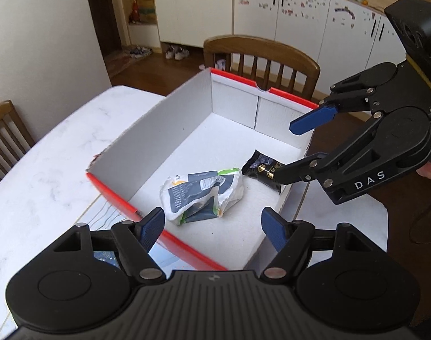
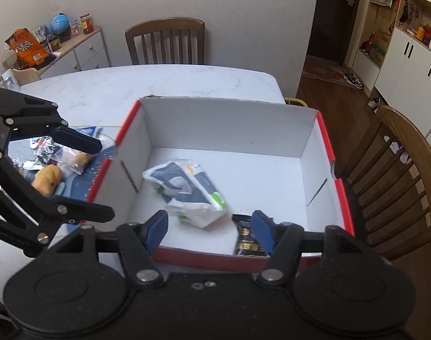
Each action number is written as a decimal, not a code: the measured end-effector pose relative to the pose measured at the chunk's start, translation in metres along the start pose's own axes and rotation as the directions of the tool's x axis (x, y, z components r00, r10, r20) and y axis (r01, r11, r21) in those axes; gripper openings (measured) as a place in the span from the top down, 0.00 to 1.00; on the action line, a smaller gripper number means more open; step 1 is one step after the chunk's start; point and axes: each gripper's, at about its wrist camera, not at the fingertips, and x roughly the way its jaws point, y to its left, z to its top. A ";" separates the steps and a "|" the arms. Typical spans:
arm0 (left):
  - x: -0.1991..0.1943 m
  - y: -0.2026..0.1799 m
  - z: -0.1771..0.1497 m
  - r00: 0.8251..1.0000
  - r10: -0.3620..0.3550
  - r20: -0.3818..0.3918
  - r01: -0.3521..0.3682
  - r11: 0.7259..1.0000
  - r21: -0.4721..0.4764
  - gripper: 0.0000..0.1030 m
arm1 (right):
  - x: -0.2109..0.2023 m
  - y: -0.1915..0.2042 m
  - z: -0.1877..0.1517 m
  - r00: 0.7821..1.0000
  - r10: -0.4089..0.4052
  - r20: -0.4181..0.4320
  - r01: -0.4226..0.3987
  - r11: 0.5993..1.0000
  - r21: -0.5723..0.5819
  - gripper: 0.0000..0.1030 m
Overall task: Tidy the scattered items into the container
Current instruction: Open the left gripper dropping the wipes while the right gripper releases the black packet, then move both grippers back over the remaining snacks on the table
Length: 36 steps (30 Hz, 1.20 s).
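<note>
A white cardboard box (image 1: 232,87) with red edges (image 2: 229,102) stands on the marble table. A crumpled white, grey and green packet (image 1: 201,195) (image 2: 187,192) lies on its floor. Beside it lies a black sachet (image 1: 262,170) (image 2: 247,240) near one wall. My left gripper (image 1: 215,222) (image 2: 102,180) hovers over the box's near edge, open, with nothing between its blue pads. My right gripper (image 2: 209,223) (image 1: 296,148) hangs over the opposite side, also open. In the left wrist view its lower finger crosses in front of the sachet.
Several loose snack packets and a bread-like item (image 2: 49,180) lie on the table (image 2: 130,85) left of the box. Wooden chairs (image 1: 261,56) (image 2: 399,170) stand close to the table's edges. White cabinets (image 1: 300,14) line the far wall.
</note>
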 end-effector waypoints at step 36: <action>-0.129 0.098 -0.166 0.988 0.119 0.102 -0.092 0.967 -0.237 0.00 | -0.008 0.191 0.001 0.997 0.022 0.078 -0.023 1.000 0.016 0.21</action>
